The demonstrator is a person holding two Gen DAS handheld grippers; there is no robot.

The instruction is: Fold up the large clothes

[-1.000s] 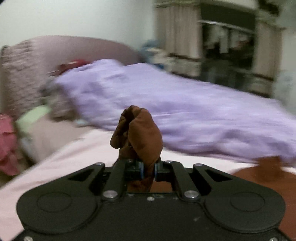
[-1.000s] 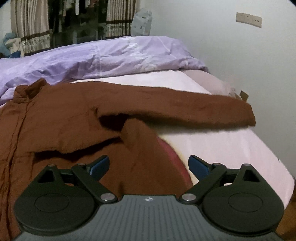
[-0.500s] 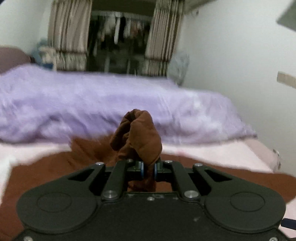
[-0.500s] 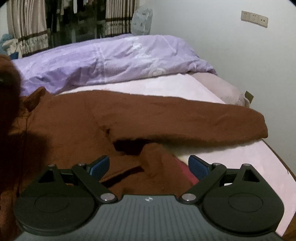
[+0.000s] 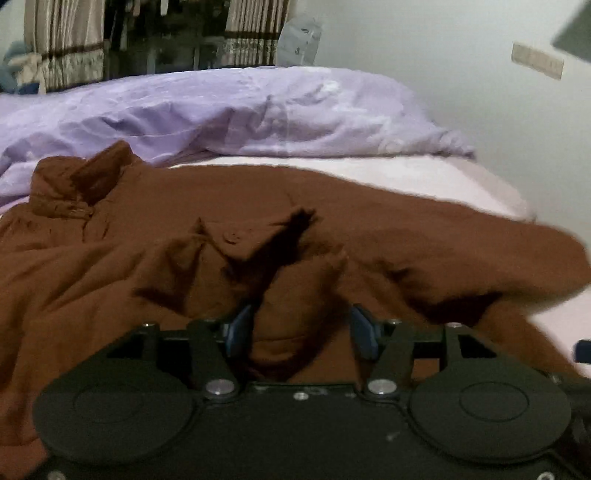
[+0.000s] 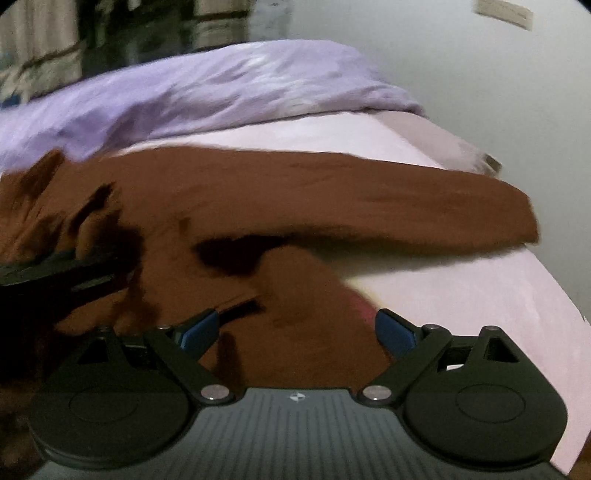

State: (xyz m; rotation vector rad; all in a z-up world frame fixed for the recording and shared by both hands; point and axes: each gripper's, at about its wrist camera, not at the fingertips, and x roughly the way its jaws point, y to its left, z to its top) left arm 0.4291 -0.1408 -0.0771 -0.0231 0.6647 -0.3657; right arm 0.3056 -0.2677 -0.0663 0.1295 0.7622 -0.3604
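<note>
Left wrist view: the left gripper (image 5: 301,328) is sitting low over one rumpled brown long-sleeved shirt of soft cloth (image 5: 369,229), its jaws released and standing partly apart. A raised fold of the shirt is lying in the gap between the two blue finger pads (image 5: 238,326); whether the pads are touching that fold cannot be told through the blur. The shirt's collar (image 5: 79,184) is lying at the far left, touching one crumpled lilac quilt (image 5: 240,110), and a single buttoned flap (image 5: 255,236) is showing near the middle of the garment. One sleeve (image 5: 498,251) is stretching out to the right across one pale pink bedsheet (image 5: 406,177).

From the right wrist camera, the right gripper (image 6: 297,326) is hovering with its jaws spread wide, gripping nothing; brown cloth is lying beneath and between its two blue pads (image 6: 393,330). The shirt (image 6: 295,192) is lying spread on the bedsheet (image 6: 461,288), the sleeve (image 6: 443,210) reaching toward the bed's right edge. The quilt (image 6: 221,85) is bunched along the far side. The left gripper's dark body (image 6: 66,271) is resting on the garment at the left of this view. A small patch of pink-red material (image 6: 364,308) is showing just beside the shirt's near fold; what it is cannot be told. One pale wall plate (image 6: 504,11) is showing on the white wall, and striped curtains (image 5: 62,37) are hanging beyond the bed.
</note>
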